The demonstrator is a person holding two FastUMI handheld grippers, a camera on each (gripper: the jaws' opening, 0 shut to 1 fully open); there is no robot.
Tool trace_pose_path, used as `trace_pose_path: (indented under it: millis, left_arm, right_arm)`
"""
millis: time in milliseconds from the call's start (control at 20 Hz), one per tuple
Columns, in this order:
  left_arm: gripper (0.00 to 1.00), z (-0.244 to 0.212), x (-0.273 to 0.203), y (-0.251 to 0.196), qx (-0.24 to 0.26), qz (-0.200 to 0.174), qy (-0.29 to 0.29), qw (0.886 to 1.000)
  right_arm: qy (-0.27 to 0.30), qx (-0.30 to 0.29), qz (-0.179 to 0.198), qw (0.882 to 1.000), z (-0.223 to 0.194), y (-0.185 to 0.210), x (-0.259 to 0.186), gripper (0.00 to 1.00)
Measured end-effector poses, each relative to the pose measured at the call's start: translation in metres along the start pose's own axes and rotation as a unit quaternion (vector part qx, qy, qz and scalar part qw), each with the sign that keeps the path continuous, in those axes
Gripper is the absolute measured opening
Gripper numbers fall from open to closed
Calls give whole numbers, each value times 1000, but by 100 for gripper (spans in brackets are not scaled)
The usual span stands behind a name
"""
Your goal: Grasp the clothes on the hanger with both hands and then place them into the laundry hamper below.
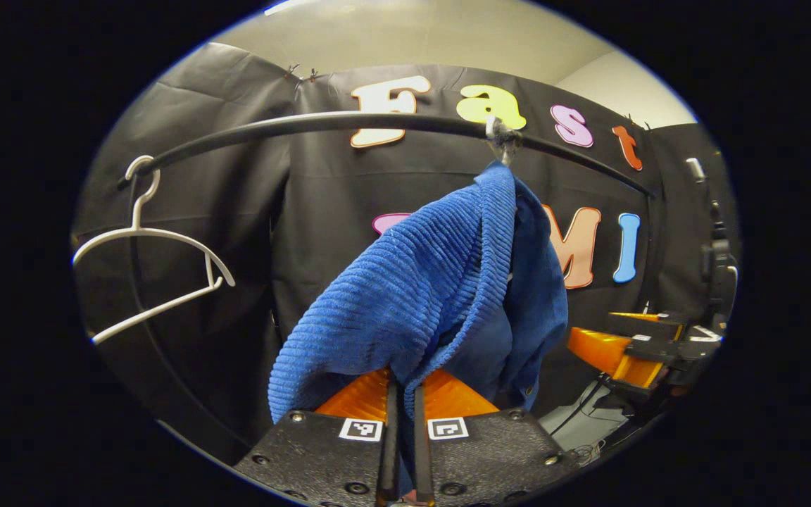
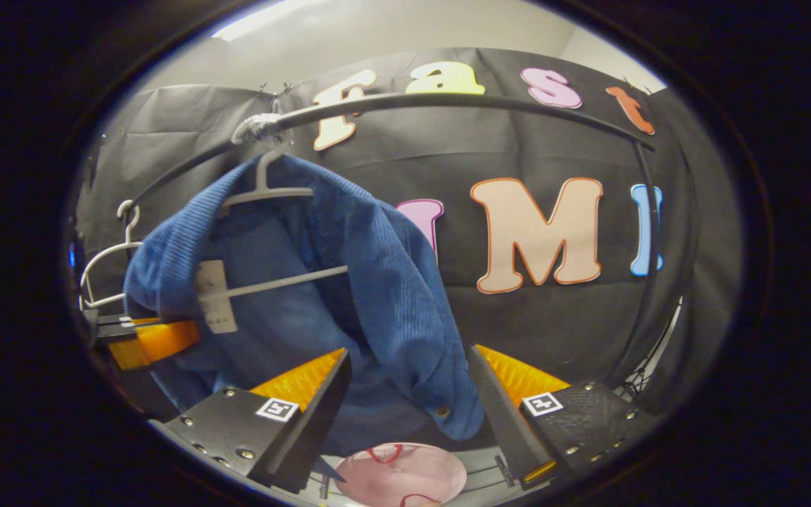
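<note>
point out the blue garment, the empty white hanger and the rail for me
blue corduroy garment (image 1: pixel 405 296), left gripper view, ribbed front fold
empty white hanger (image 1: pixel 139 231), left gripper view, shoulder bar under its hook
black rail (image 2: pixel 448 100), right gripper view, middle of its curved span

hanger (image 2: pixel 265 193) mostly under blue jacket (image 2: pixel 377 296), pink hamper (image 2: pixel 400 473) cut off below

No legible text on the garment tag (image 2: pixel 215 296).
</note>
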State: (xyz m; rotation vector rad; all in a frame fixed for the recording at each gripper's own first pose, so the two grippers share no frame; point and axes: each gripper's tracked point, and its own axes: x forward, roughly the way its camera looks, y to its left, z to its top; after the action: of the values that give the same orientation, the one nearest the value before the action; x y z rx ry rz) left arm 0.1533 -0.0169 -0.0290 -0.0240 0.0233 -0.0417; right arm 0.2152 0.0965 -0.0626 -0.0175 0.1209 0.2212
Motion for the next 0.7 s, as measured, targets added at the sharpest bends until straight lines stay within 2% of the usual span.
trace_pose_path:
  millis: [100,150,250,400,500,550,600,700]
  left_arm:
    - [7,2,-9,-6,-5,-9,7,1000]
    - [6,5,-15,-7,-11,-12,9,1000]
    - [3,14,-28,-7,-18,-16,3,1000]
    - [4,24,-48,-22,-20,-46,2,999]
    - [4,32,-62,-28,-25,-61,4,998]
    - [4,38,-68,-32,-30,-69,5,997]
    - [2,45,-76,-36,-33,-78,2,996]
    - [5,62,-91,-43,-25,-93,-11,995]
  right_arm:
    - [-2,9,6,1000,2,3,12,100]
    - [-3,13,7,1000,3,2,18,95]
    - [-5,19,14,1000,7,5,31,96]
    - [-4,29,32,999,10,13,49,100]
    - [-3,33,43,999,8,22,60,99]
    - [3,35,51,998,4,26,66,95]
    - [8,35,55,998,2,30,72,100]
    - [12,35,51,998,-3,29,86,93]
